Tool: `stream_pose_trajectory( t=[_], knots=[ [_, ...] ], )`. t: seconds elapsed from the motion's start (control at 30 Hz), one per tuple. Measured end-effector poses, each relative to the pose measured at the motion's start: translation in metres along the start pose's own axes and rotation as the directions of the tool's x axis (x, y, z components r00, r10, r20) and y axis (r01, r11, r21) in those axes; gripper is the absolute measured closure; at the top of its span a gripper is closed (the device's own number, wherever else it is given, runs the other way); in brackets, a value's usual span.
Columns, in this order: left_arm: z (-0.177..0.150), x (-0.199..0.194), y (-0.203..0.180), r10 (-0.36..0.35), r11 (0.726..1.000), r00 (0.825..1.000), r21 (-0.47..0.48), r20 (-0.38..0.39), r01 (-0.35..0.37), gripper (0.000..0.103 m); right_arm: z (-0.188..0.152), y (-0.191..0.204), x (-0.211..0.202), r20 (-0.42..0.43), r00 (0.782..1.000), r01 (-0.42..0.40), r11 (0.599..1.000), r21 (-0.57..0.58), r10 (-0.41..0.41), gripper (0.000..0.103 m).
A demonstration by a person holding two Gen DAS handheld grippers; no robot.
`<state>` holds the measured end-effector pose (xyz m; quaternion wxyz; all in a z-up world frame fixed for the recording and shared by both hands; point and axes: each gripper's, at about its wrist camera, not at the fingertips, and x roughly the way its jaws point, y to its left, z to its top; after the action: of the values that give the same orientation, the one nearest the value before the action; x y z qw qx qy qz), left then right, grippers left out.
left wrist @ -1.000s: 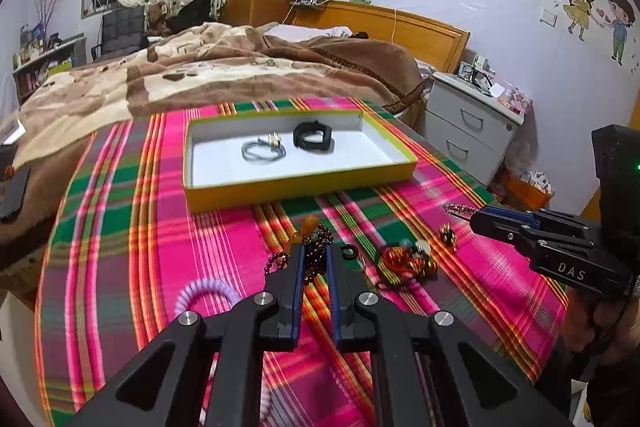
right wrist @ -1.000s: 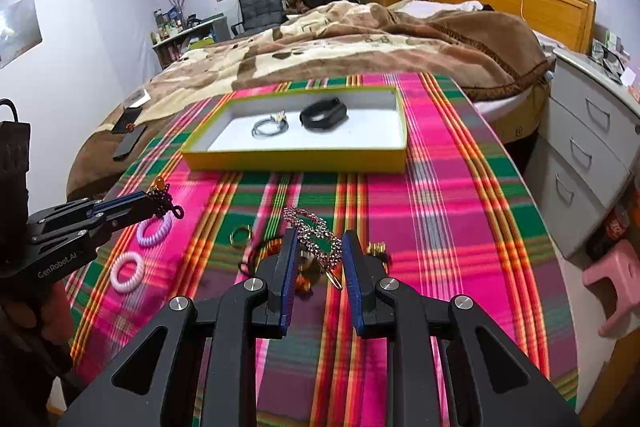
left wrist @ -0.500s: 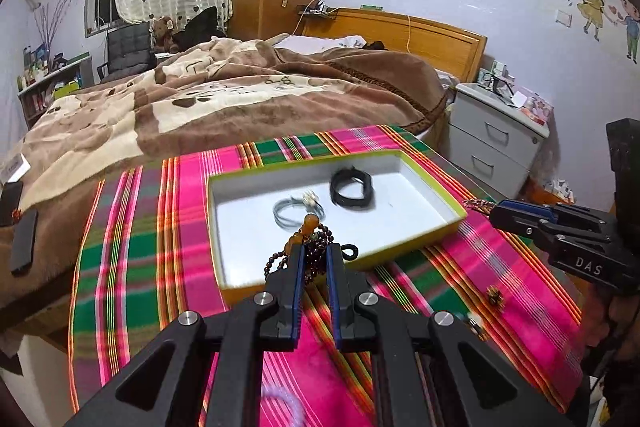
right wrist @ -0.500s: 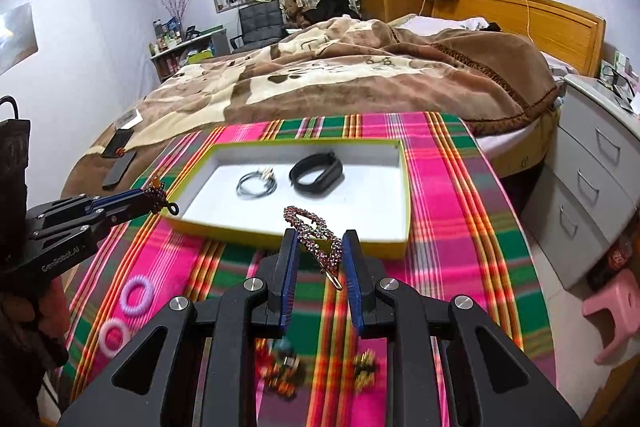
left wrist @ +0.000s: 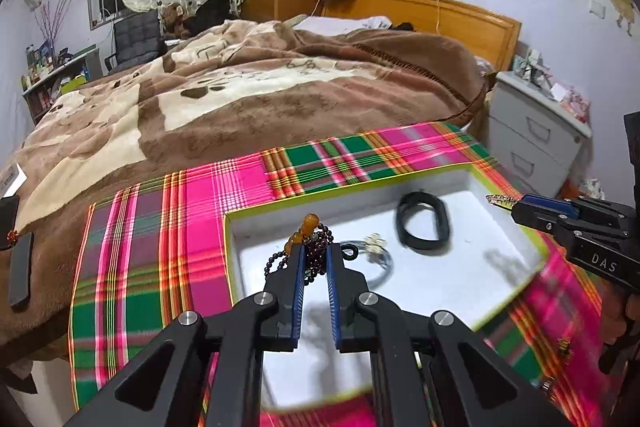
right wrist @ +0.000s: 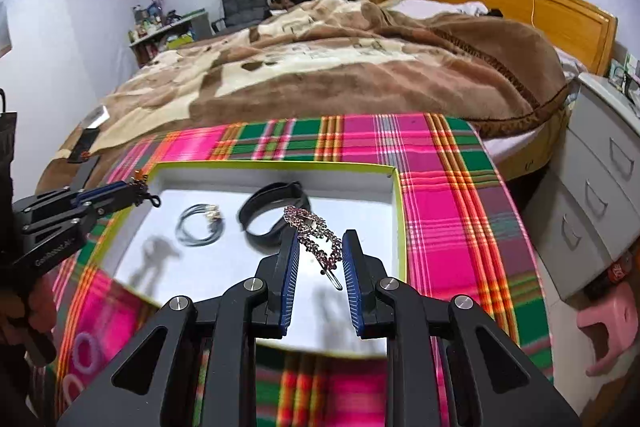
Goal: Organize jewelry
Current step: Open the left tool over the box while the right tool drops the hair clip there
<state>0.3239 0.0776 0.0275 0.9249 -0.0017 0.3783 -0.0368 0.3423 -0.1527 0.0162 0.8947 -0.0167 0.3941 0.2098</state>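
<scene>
My left gripper (left wrist: 315,249) is shut on a dark bead bracelet (left wrist: 310,225) with amber beads, held over the near left part of the white tray (left wrist: 440,174) with a yellow-green rim. My right gripper (right wrist: 319,233) is shut on a sparkly pink hair clip (right wrist: 310,225), which sits crosswise between its pads above the tray (right wrist: 280,165). Inside the tray lie a black band (right wrist: 272,215) and a grey coiled ring (right wrist: 198,227). Each gripper shows in the other's view: the right (left wrist: 520,207) at the tray's right edge, the left (right wrist: 136,189) at its left edge.
The tray rests on a pink and green plaid cloth (right wrist: 440,211). Pink hair ties (right wrist: 86,347) lie near its left front, and small pieces of jewelry (left wrist: 564,345) at the right. A bed with a brown blanket (left wrist: 260,95) is behind, grey drawers (right wrist: 600,187) to the right.
Both grippers have moved forward from above the loose jewelry on the cloth to above the tray, each still holding its piece. The tray now fills the near view.
</scene>
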Motion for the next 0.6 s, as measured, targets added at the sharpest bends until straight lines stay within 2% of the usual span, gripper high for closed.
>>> stream_pose_trajectory(
  t=[0.3,0.6],
  knots=[
    [0.013,0.043,0.002,0.021,1.0,0.998,0.013,-0.064,-0.021,0.092,0.017,-0.01,0.043,-0.058,0.998,0.034,0.999,0.012,-0.034,0.08],
    [0.013,0.068,-0.001,0.051,0.998,0.993,0.028,-0.106,-0.048,0.092,0.018,-0.011,0.068,-0.119,0.991,0.068,0.998,-0.004,-0.068,0.08]
  ],
)
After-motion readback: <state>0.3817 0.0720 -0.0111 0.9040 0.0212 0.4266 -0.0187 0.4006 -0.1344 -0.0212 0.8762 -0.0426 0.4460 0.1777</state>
